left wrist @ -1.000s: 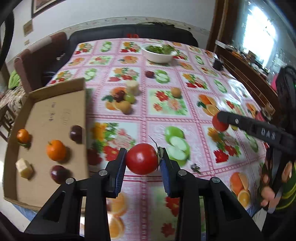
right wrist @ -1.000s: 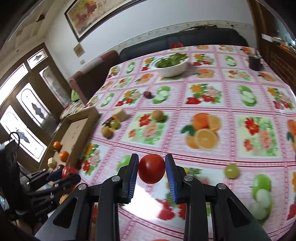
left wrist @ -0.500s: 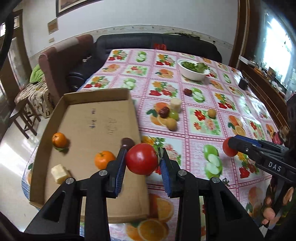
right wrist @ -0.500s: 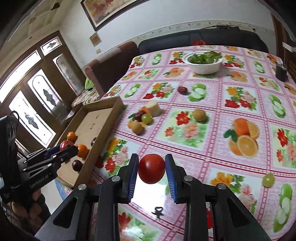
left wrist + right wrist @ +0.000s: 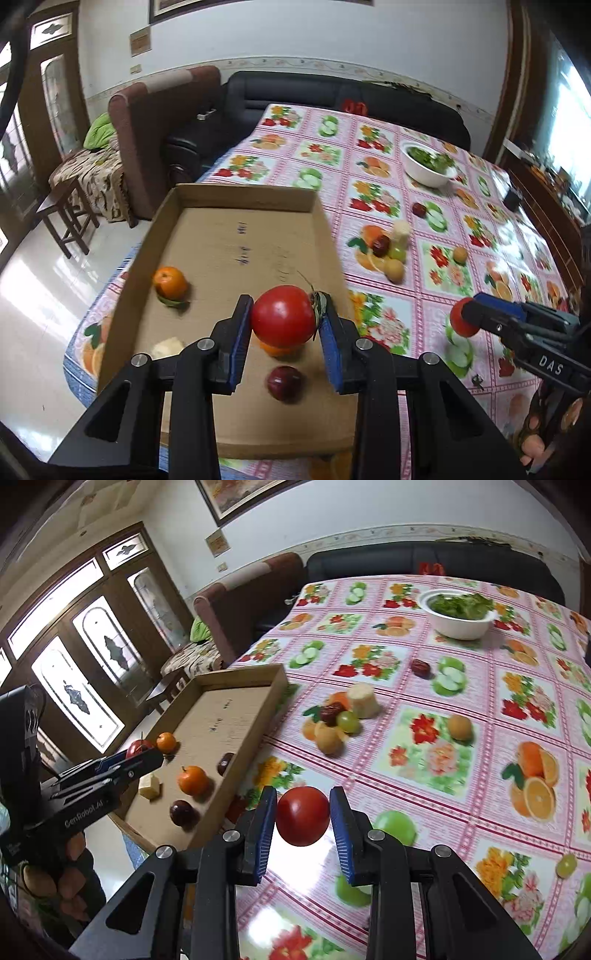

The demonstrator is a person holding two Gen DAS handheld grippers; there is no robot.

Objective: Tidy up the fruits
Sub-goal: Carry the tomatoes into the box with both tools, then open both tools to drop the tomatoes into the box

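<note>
My left gripper [image 5: 284, 321] is shut on a red tomato [image 5: 283, 316] with a green stem and holds it above the cardboard tray [image 5: 236, 199]. The tray holds two oranges [image 5: 170, 282], a dark plum [image 5: 284, 383] and a pale chunk [image 5: 168, 347]. My right gripper [image 5: 303, 816] is shut on a second red tomato [image 5: 302, 815] above the tablecloth, to the right of the tray [image 5: 240, 675]. The left gripper [image 5: 138, 751] shows over the tray in the right wrist view; the right gripper [image 5: 461, 322] shows at right in the left wrist view.
Loose fruit lies mid-table [image 5: 338, 720]: a pale chunk, a green grape, a dark date and tan fruits. A lone green grape [image 5: 566, 864] sits at right. A white bowl of greens [image 5: 460, 613] stands far back. Sofas border the table's far side.
My left gripper has carried its tomato leftward from over the tablecloth to over the tray. My right gripper has also moved left with its tomato, closer to the tray.
</note>
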